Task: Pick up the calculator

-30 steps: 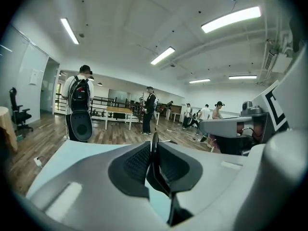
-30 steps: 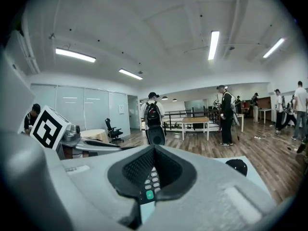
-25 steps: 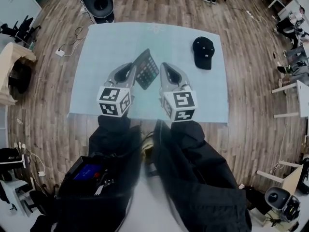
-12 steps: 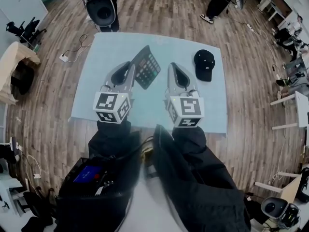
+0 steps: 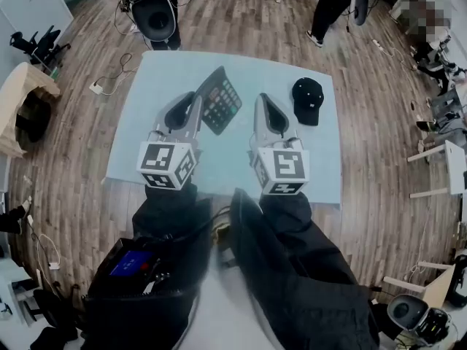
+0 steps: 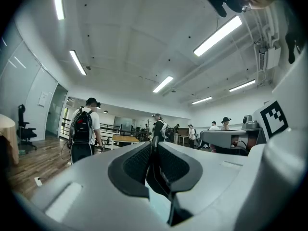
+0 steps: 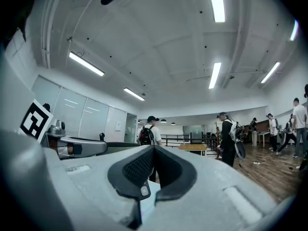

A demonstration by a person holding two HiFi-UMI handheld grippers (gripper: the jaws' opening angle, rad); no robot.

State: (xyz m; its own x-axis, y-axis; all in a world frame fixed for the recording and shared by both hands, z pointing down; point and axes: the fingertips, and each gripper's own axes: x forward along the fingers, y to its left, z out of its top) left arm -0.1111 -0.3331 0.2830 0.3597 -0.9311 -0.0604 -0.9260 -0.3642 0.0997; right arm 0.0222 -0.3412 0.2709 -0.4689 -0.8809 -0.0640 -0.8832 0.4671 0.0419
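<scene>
Head view only: pale blue table [image 5: 146,122] on a wood floor, seen from above. The calculator [image 5: 221,100] shows its key face, tilted, over the far middle of the table. A black cap [image 5: 307,99] lies on the table to the right, well apart from the calculator.

Gripper views only: both look level across the room. No table top in either, only ceiling lights [image 6: 219,35] and standing people [image 6: 84,129] with backpacks. Each also catches the other gripper's marker cube at its edge.

Left tongs [image 5: 197,102]: the head view puts the tips at the calculator's left edge. The left gripper view shows what that view cannot: the left tongs [image 6: 154,146] are clamped on a thin dark slab standing edge-on between the pads, which is the calculator [image 6: 156,170]. Only a narrow gap, filled by the slab.

Right tongs [image 5: 263,100]: just right of the calculator in the head view, with a strip of table showing between them. In the right gripper view the right tongs [image 7: 154,150] have pads meeting at the tips, nothing between them.
</scene>
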